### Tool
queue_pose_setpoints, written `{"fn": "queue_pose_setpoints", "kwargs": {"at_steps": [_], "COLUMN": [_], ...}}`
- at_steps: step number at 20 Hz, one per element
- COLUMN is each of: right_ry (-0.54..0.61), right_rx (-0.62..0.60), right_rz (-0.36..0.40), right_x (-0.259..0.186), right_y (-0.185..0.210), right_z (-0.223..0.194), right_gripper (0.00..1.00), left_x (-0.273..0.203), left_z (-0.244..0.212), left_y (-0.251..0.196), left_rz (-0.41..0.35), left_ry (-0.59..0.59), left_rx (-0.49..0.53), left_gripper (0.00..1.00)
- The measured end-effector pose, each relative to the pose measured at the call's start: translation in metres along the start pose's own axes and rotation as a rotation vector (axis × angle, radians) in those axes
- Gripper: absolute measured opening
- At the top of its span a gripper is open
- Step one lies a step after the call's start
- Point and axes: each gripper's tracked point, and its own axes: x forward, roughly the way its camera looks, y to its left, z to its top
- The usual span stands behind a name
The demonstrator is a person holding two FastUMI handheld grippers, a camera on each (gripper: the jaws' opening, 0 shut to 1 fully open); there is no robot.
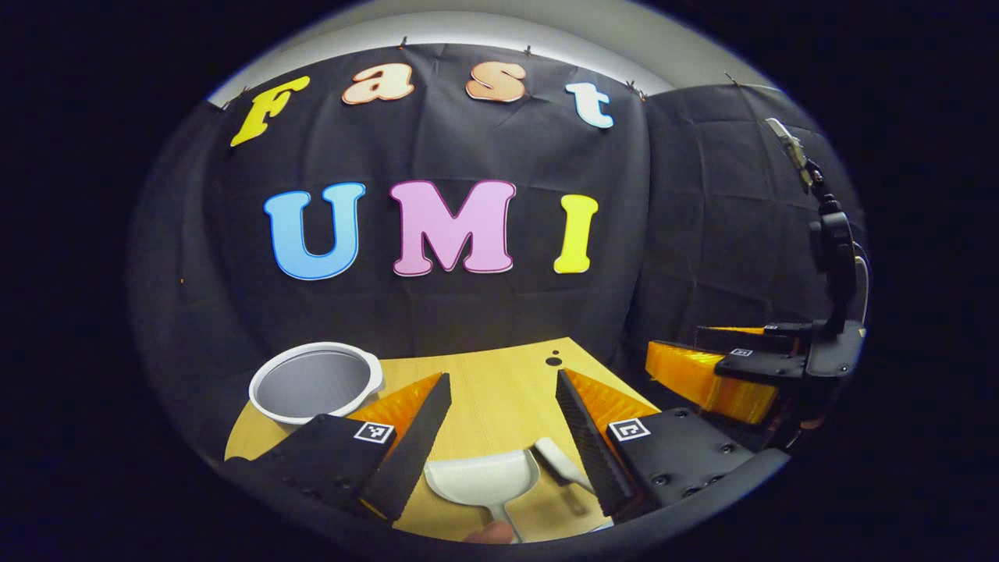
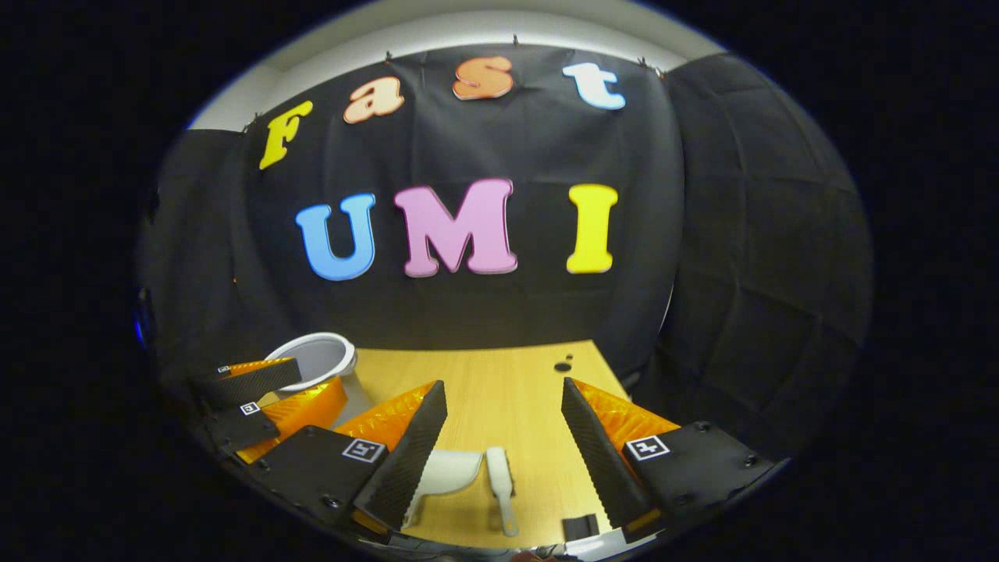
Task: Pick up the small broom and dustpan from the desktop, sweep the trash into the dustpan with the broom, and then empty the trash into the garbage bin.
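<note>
Both claws hover above the light wooden table (image 1: 499,390), each spread wide with nothing held. Left claw (image 1: 503,437) sits over the white plastic dustpan (image 1: 484,478), which lies flat on the table near the front edge, handle toward the camera. The small white broom (image 1: 560,460) lies just beside the dustpan on its right. The white round garbage bin (image 1: 316,381) stands at the table's back left corner. In the right gripper view, the right claw (image 2: 503,445) hangs over the same dustpan and broom, with the left claw off to the side near the bin.
</note>
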Motion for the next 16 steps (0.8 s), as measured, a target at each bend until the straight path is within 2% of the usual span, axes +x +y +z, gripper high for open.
{"fn": "queue_pose_setpoints", "kwargs": {"at_steps": [2, 4, 5, 7, 9, 10, 12, 13, 14, 15, 16], "right_ry": [-0.114, -0.184, -0.208, -0.23, -0.246, -0.246, -0.286, -0.3, -0.318, -0.339, -0.348], "right_rx": [-0.06, -0.057, -0.05, -0.031, -0.013, -0.007, -0.002, -0.007, -0.009, -0.007, 0.0], "right_rz": [0.013, 0.06, 0.088, 0.147, 0.185, 0.204, 0.216, 0.217, 0.222, 0.224, 0.229], "right_x": [-0.018, -0.032, -0.033, -0.042, -0.051, -0.055, -0.06, -0.064, -0.07, -0.075, -0.08], "right_y": [-0.002, 0.002, 0.002, 0.005, 0.006, 0.004, -0.01, -0.02, -0.026, -0.033, -0.04], "right_z": [0.024, 0.036, 0.039, 0.043, 0.055, 0.058, 0.077, 0.083, 0.086, 0.09, 0.092], "right_gripper": [0.95, 0.95, 0.95, 0.92, 0.95, 0.92, 0.92, 0.95, 0.95, 0.92, 0.95], "left_x": [-0.014, -0.041, -0.052, -0.073, -0.081, -0.084, -0.092, -0.095, -0.098, -0.103, -0.107], "left_z": [0.017, 0.053, 0.071, 0.092, 0.093, 0.092, 0.097, 0.097, 0.094, 0.093, 0.094], "left_y": [0.001, 0.008, 0.012, 0.02, 0.024, 0.019, 0.002, -0.005, -0.008, -0.008, -0.009], "left_rz": [0.008, 0.048, 0.081, 0.175, 0.271, 0.295, 0.3, 0.303, 0.319, 0.35, 0.377], "left_ry": [-0.066, -0.172, -0.251, -0.332, -0.329, -0.319, -0.339, -0.337, -0.324, -0.318, -0.318], "left_rx": [-0.059, -0.115, -0.126, -0.107, -0.087, -0.096, -0.14, -0.157, -0.158, -0.146, -0.129], "left_gripper": [0.82, 0.82, 0.82, 0.8, 0.8, 0.8, 0.81, 0.8, 0.8, 0.8, 0.8]}}
